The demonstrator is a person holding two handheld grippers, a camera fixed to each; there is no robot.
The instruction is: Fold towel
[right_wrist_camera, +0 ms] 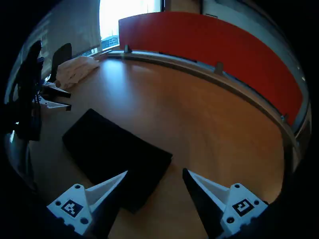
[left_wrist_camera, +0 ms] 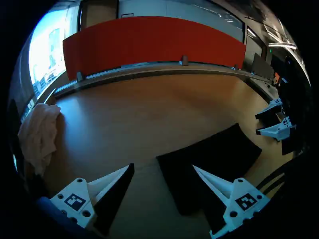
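Note:
A black towel (left_wrist_camera: pixel 215 157) lies folded into a flat rectangle on the wooden table (left_wrist_camera: pixel 151 107). In the left gripper view my left gripper (left_wrist_camera: pixel 162 166) hovers open over the towel's near-left corner, and its right finger overlaps the cloth. My right gripper (left_wrist_camera: pixel 258 124) shows at the far right, open, just beyond the towel's right end. In the right gripper view the towel (right_wrist_camera: pixel 111 153) stretches from under my right gripper (right_wrist_camera: pixel 154 171), which is open, toward the left gripper (right_wrist_camera: pixel 70 101) at the left edge. Nothing is held.
A pale crumpled cloth (left_wrist_camera: pixel 38 135) is heaped at the table's left end, also seen as a pale cloth pile (right_wrist_camera: pixel 75 67) near the window. A red partition (left_wrist_camera: pixel 151 40) runs along the table's far edge. A dark chair (right_wrist_camera: pixel 62 55) stands beyond the cloth pile.

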